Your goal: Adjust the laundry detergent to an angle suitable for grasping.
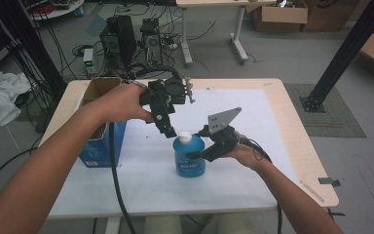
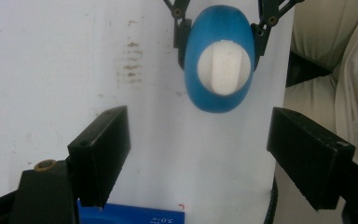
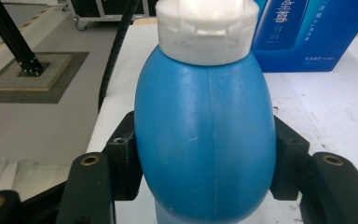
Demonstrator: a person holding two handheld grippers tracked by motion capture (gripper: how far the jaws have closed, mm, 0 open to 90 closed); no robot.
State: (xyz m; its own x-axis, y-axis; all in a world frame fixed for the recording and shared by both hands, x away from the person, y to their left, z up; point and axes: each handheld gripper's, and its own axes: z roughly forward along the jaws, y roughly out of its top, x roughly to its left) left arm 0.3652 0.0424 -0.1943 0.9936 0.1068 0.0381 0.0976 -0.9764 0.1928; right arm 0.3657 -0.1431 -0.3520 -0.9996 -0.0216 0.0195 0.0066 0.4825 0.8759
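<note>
A blue bottle [image 1: 189,158] with a white cap [image 1: 185,137] is being kept standing upright near the middle of the white table [image 1: 272,126]. It is being squeezed on both sides by the right gripper [image 1: 198,155]. The left gripper [image 1: 167,127] is being held just above the cap, with its jaws wide apart. A blue box [image 1: 100,141] is being left at the table's left side.

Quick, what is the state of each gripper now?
Left gripper: open, empty, above the blue bottle's white cap.
Right gripper: closed on the blue bottle's sides.
</note>
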